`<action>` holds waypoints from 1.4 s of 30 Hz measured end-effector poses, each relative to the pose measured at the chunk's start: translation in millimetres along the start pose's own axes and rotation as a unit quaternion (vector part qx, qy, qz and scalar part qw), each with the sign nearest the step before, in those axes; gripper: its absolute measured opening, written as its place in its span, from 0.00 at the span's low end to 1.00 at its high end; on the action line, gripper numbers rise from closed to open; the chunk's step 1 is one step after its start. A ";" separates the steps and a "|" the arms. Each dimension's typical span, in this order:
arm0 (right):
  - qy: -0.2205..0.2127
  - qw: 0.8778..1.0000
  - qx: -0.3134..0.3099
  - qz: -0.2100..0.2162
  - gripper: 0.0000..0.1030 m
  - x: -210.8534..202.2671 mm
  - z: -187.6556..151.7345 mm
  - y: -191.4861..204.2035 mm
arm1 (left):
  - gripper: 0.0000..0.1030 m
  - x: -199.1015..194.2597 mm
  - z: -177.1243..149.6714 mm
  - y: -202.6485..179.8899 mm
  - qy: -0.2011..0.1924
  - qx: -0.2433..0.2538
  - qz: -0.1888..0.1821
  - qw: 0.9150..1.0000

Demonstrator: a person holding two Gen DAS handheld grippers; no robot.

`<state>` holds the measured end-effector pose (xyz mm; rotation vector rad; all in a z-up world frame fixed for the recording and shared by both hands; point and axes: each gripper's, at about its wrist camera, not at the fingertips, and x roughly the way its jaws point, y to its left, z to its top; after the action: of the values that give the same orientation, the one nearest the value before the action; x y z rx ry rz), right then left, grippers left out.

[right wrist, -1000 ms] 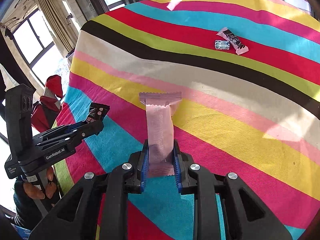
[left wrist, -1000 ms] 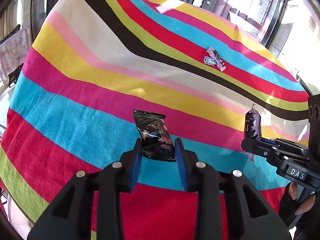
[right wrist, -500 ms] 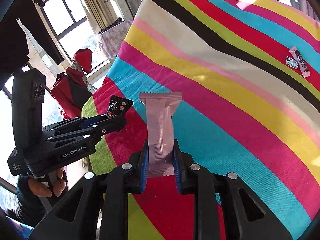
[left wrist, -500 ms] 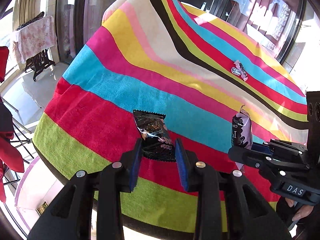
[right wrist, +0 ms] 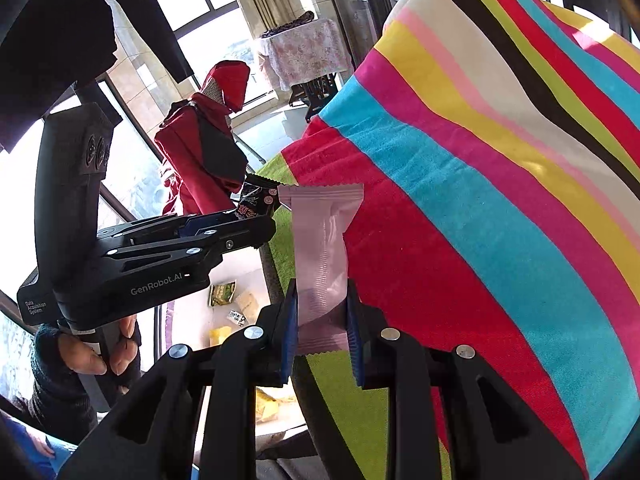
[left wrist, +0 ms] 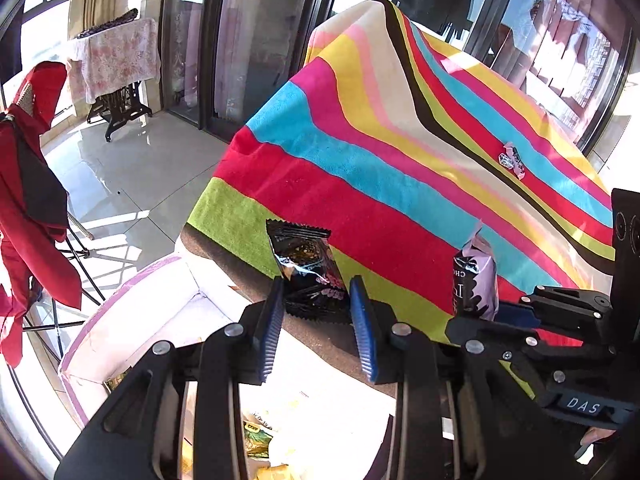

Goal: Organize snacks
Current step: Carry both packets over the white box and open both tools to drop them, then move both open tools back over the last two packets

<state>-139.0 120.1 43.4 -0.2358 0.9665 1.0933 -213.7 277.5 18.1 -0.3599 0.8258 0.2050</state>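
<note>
My left gripper is shut on a black snack packet, held past the table's near-left corner, above a white box. My right gripper is shut on a pale pink snack bar wrapper that stands upright between its blue pads. In the left wrist view the right gripper shows at the right with that pink packet. In the right wrist view the left gripper shows at the left with the black packet. Two small snacks lie far back on the striped cloth.
The white box with a lilac rim sits below the table edge and holds several snack packets. A red garment on a rack stands to the left. A small draped table and glass doors are behind. A person's hand grips the left handle.
Both grippers have swung left off the striped cloth toward the table's corner, still holding their packets. The white box has come into view beneath them. The two small snacks now look farther away.
</note>
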 end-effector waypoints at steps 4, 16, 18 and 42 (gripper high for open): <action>0.006 1.000 -0.011 0.011 0.22 3.6 -2.6 10.7 | 0.32 -8.3 -9.6 10.1 0.000 -0.015 0.010 1.000; 0.012 0.999 -0.036 0.030 0.22 11.6 -4.3 36.1 | 0.32 -19.2 -27.4 36.7 0.006 -0.050 0.023 0.998; 0.017 0.998 -0.045 0.033 0.22 15.5 -4.6 42.0 | 0.32 -19.8 -32.3 44.9 0.013 -0.059 0.029 0.998; 0.095 0.976 -0.176 0.086 0.22 66.7 -31.0 119.0 | 0.32 3.9 -85.9 113.4 0.106 -0.126 0.118 0.979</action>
<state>-247.1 201.5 7.9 -0.5638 0.9699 1.4198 -305.2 348.6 -64.5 -0.5281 1.0566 0.5026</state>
